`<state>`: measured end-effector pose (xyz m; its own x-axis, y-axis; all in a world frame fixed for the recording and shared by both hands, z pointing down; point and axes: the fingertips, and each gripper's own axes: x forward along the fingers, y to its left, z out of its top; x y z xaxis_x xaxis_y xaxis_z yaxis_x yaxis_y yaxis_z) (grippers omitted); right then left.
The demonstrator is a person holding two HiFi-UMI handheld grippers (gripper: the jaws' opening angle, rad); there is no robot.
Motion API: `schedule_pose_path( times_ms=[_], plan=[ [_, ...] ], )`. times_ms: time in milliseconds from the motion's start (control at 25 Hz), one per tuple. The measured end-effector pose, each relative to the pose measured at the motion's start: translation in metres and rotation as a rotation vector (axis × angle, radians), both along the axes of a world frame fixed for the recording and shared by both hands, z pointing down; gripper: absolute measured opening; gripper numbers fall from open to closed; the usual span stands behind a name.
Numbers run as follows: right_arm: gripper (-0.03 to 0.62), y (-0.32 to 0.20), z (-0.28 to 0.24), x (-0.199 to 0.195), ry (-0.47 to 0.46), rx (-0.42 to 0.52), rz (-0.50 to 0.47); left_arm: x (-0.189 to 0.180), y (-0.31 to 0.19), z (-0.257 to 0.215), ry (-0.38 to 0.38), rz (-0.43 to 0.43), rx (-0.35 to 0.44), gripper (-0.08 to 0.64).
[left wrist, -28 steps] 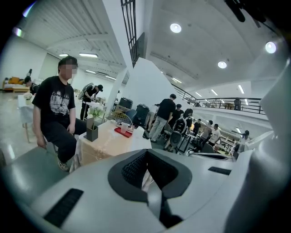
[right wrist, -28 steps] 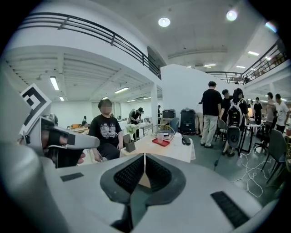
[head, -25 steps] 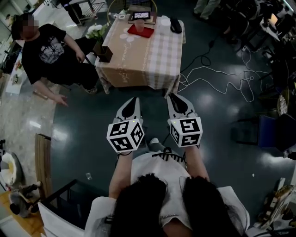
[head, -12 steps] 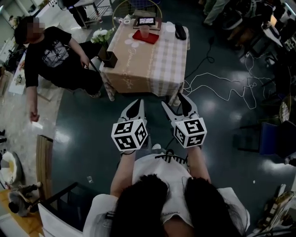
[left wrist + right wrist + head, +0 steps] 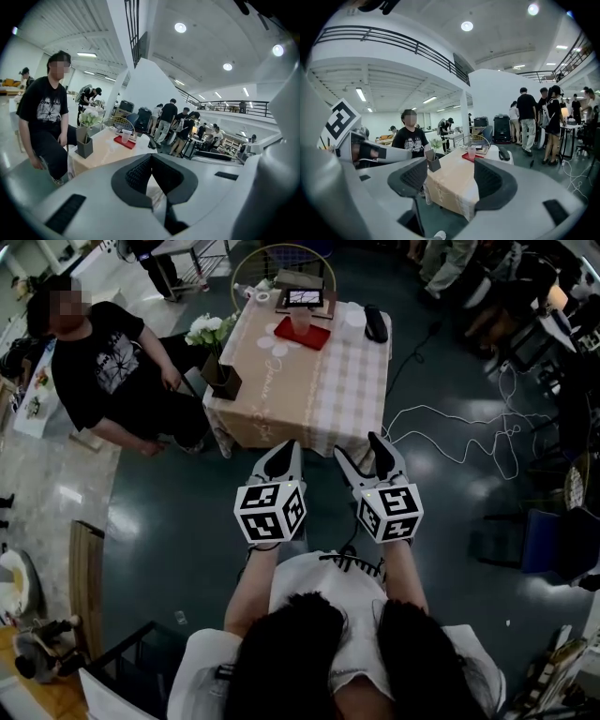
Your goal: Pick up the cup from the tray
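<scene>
A clear cup [image 5: 300,320] stands on a red tray [image 5: 304,335] at the far end of a cloth-covered table [image 5: 309,390]. Both grippers hang in the air over the dark floor, well short of the table. My left gripper [image 5: 284,454] is shut, its pads meeting with nothing between them [image 5: 151,161]. My right gripper [image 5: 358,446] is opening, and its jaws stand apart with nothing between them [image 5: 452,180]. Far beyond the jaws, the cup [image 5: 471,152] and tray [image 5: 468,157] show in the right gripper view, and the cup [image 5: 125,136] in the left gripper view.
A person in a black T-shirt [image 5: 94,362] sits left of the table. On the table are a flower pot [image 5: 221,379], a tablet [image 5: 305,298] and a black object [image 5: 376,323]. White cables [image 5: 469,423] trail over the floor at the right. People [image 5: 534,117] stand beyond.
The right gripper's jaws have gone from shut to apart. The table sits slightly lower and further right in the head view, and both grippers have shifted with it. The seated person has drawn an arm in.
</scene>
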<state>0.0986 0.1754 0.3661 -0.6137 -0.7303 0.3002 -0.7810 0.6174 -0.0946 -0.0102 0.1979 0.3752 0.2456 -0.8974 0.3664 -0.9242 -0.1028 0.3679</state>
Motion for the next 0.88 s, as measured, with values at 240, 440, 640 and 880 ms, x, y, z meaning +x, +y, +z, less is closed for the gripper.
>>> schedule_pose_path(
  times_ms=[240,440,640,880],
  plan=[
    [0.298,-0.050,0.000,-0.018,-0.003,-0.017,0.012,-0.018,-0.052,-0.003,-0.004,0.025,-0.005,0.008],
    [0.298,-0.083,-0.003,-0.039,-0.005,-0.019,0.016,-0.037,-0.086,-0.004,-0.024,0.047,-0.011,0.008],
    [0.302,-0.112,-0.003,-0.053,0.004,-0.024,0.038,-0.052,-0.117,-0.004,-0.031,0.070,-0.011,0.008],
    [0.311,-0.146,-0.006,-0.071,0.001,-0.011,0.068,-0.071,-0.152,-0.003,-0.032,0.099,-0.013,0.008]
  ],
)
